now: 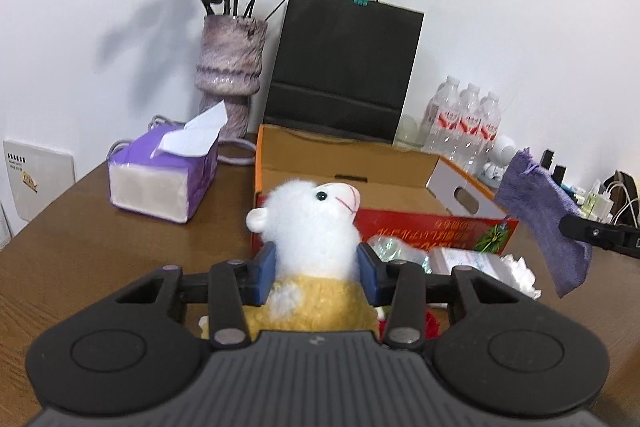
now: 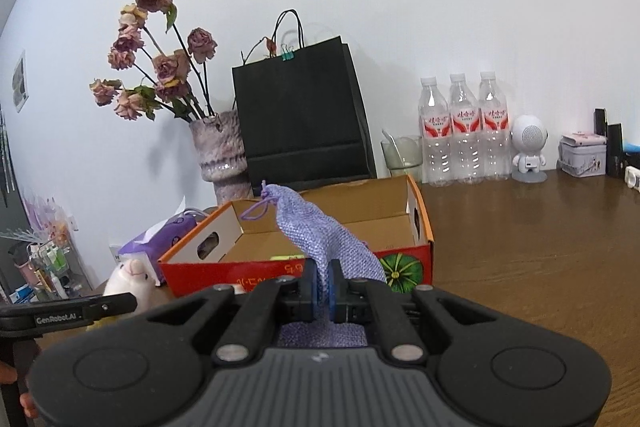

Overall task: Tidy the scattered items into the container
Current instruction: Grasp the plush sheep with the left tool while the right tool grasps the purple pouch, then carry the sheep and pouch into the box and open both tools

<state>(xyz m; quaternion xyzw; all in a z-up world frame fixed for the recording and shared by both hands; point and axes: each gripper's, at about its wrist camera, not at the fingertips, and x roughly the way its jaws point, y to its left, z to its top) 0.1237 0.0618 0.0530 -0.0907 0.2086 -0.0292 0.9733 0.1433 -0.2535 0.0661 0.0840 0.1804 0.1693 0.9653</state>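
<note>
A white plush lamb with a yellow body [image 1: 316,223] sits between the blue pads of my left gripper [image 1: 318,267], which is shut on it just in front of the cardboard box [image 1: 420,227]. My right gripper [image 2: 325,287] is shut on a purple knitted drawstring pouch [image 2: 320,231], held up before the box's red front wall [image 2: 224,279]. In the left wrist view the pouch [image 1: 548,223] hangs at the right from the right gripper [image 1: 570,227]. On the table by the box lie a plastic packet [image 1: 464,261] and crumpled white tissue [image 1: 520,275].
A purple tissue box [image 1: 160,183] stands left of the box. Behind it are a vase of dried roses [image 1: 230,67] and a black paper bag [image 1: 344,67]. Water bottles [image 2: 464,139], a glass [image 2: 402,155], a white robot figure [image 2: 528,147] and a tin [image 2: 582,155] line the back right.
</note>
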